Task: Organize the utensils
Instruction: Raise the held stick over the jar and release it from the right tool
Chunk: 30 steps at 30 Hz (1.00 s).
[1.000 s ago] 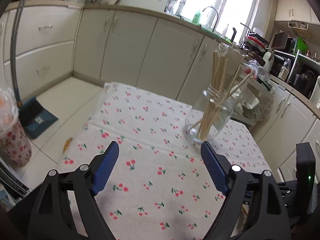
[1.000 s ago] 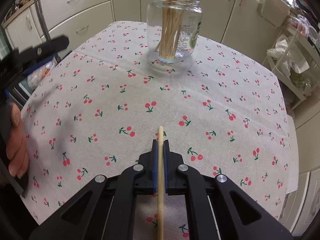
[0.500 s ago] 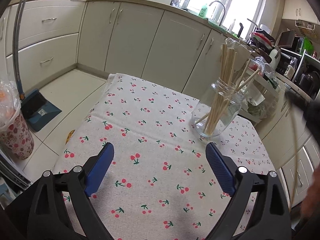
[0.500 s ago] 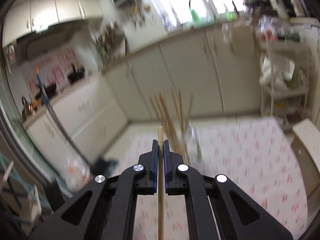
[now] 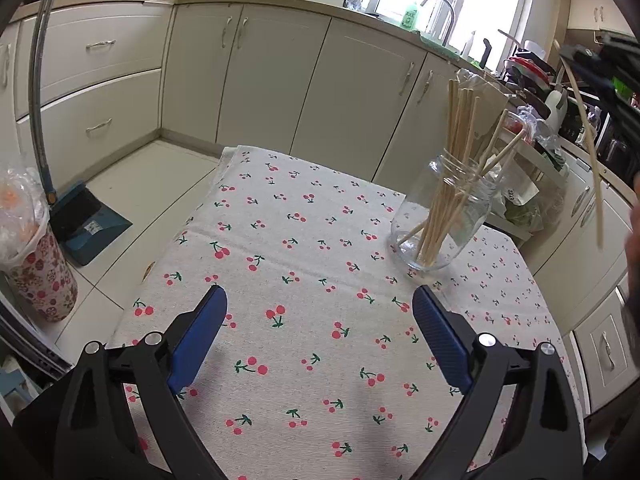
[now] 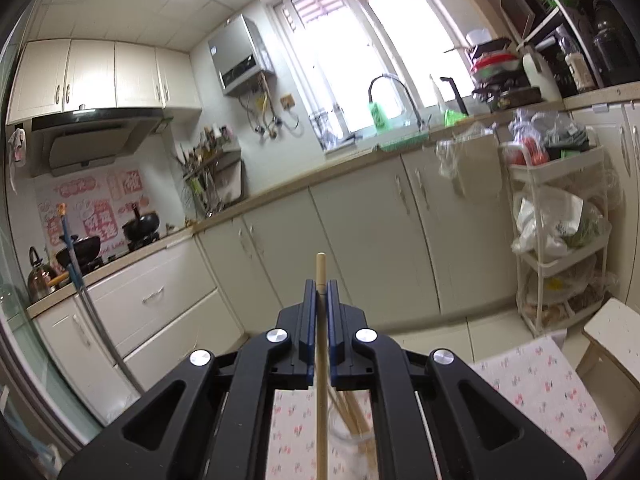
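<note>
A clear glass jar (image 5: pixel 442 220) with several wooden chopsticks (image 5: pixel 460 128) in it stands on the cherry-print tablecloth (image 5: pixel 312 264) at the right. My left gripper (image 5: pixel 320 308) hovers low over the cloth's near part, open, with nothing between its blue pads. My right gripper (image 6: pixel 319 286) is shut on a single wooden chopstick (image 6: pixel 321 360), which runs along its fingers and hangs down below them. In the left wrist view that chopstick (image 5: pixel 582 136) slants high at the far right, above and right of the jar, with the right gripper (image 5: pixel 592 70) holding its upper part. The jar's rim shows blurred under the right gripper.
Cream kitchen cabinets (image 5: pixel 280 80) ring the table. A dustpan (image 5: pixel 86 220) and a lined bin (image 5: pixel 36 264) stand on the floor at the left. A white trolley (image 6: pixel 560 240) of bags stands right of the table, a small white stool (image 6: pixel 612 336) beside it.
My right gripper has risen from the cloth with the chopstick and tilted up from looking down at the table to nearly level. The left gripper's jaws spread slightly wider.
</note>
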{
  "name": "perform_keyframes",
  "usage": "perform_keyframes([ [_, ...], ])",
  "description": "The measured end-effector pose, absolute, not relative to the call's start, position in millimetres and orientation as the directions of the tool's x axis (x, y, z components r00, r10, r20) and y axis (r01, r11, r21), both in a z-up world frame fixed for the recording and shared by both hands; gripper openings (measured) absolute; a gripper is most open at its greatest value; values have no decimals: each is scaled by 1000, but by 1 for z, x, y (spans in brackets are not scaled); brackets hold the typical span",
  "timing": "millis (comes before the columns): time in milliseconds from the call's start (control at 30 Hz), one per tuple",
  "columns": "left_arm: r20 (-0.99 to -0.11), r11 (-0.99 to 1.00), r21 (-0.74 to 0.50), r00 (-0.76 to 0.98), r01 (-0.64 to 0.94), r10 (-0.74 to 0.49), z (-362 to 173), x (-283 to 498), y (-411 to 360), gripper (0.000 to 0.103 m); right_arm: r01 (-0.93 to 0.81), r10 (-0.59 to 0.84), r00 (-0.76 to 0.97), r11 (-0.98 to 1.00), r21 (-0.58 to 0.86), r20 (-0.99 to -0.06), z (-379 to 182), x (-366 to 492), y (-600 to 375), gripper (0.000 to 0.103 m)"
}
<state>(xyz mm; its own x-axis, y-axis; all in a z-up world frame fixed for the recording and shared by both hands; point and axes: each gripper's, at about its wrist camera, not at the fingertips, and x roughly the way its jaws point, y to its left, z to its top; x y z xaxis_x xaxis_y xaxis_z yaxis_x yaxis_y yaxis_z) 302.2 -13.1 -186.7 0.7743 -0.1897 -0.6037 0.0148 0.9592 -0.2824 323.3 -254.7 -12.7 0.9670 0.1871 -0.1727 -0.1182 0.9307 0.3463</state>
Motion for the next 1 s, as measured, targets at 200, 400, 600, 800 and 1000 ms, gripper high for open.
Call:
perform_keyframes([
  [200,-608,959,-284,770,17,-194,-187,303,-13,90,-83,127,986,935,344,-107,-8,346,-255,6],
  [400,-606,956,-294,769,19,-202,-188,303,-12,90,-47,76,994,940,339,-75,-15,367,-257,6],
  [600,-605,953,-301,768,26,-212,-189,304,-12,90,-19,42,997,943,332,-61,-26,385,-259,6],
  [800,-606,952,-306,765,28,-218,-189,304,-12,91,-20,35,999,948,318,-42,-33,395,-251,6],
  [1000,-605,949,-315,764,31,-226,-189,304,-12,91,1,9,999,962,274,-35,-46,406,-241,6],
])
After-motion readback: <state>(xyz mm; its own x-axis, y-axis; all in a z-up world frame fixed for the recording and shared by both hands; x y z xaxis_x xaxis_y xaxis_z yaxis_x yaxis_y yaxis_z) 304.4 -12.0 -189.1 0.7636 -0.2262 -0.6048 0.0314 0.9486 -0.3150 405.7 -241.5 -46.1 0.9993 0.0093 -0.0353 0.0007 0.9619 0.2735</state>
